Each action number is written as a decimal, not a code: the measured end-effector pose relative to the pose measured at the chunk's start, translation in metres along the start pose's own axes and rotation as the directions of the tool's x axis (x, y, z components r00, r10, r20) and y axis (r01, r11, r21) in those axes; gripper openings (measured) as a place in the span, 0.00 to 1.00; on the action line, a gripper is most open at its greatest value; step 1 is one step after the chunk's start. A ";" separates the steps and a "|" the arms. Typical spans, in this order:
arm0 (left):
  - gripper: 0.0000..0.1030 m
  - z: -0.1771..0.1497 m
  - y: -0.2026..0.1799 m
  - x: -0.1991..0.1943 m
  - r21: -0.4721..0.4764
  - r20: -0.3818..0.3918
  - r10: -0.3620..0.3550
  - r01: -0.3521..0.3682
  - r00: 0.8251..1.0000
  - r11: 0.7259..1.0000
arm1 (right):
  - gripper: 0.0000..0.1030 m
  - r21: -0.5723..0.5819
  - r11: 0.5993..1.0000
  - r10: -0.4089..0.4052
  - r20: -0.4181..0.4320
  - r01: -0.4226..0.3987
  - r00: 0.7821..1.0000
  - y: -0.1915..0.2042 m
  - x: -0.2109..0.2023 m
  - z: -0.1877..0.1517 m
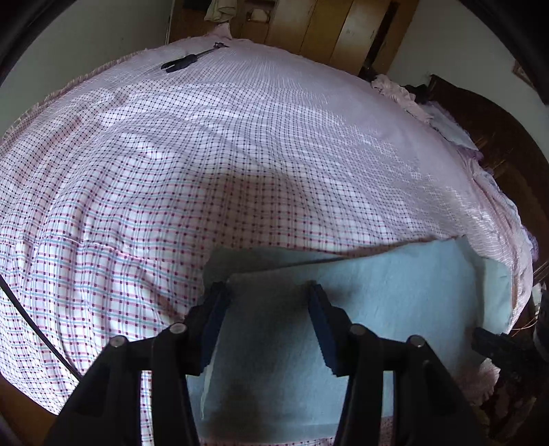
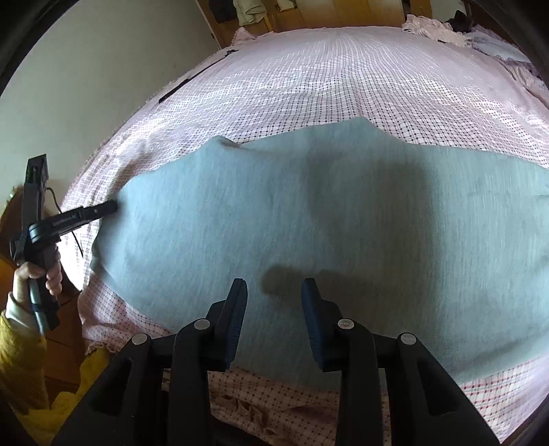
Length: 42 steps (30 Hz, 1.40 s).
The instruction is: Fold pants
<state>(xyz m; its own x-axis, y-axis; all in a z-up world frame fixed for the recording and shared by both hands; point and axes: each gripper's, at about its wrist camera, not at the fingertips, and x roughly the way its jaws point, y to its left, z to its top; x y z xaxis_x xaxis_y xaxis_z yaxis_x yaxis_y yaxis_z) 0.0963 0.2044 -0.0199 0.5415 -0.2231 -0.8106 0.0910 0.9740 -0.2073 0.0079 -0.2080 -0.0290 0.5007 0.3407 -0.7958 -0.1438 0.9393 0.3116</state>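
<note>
Light blue pants (image 2: 308,223) lie spread across the near part of a bed; they also show in the left wrist view (image 1: 394,302). My left gripper (image 1: 266,288) is open, hovering over the pants' left end, with a folded edge between its blue pads. It also shows in the right wrist view (image 2: 106,207) at the cloth's left edge. My right gripper (image 2: 274,284) is open and empty, just above the near middle of the pants.
The bed has a pink-and-white checked sheet (image 1: 171,154). A black tool (image 1: 188,61) lies at the far edge. Crumpled clothes (image 2: 446,31) sit at the far right. A wooden wardrobe (image 1: 326,27) stands behind. The bed's near edge (image 2: 274,405) is below my right gripper.
</note>
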 end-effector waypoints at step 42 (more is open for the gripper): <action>0.59 -0.058 -0.098 -0.016 -0.094 0.029 -0.202 0.204 0.979 0.974 | 0.25 0.046 0.999 -0.003 0.060 0.000 0.998 -0.018 -0.026 -0.021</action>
<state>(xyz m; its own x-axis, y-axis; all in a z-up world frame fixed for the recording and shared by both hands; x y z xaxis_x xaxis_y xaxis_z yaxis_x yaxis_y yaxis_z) 0.0301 0.1099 -0.0182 0.5360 -0.4138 -0.7359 0.1200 0.9001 -0.4187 -0.0205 -0.2327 -0.0248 0.5515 0.3351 -0.7639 -0.1045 0.9363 0.3353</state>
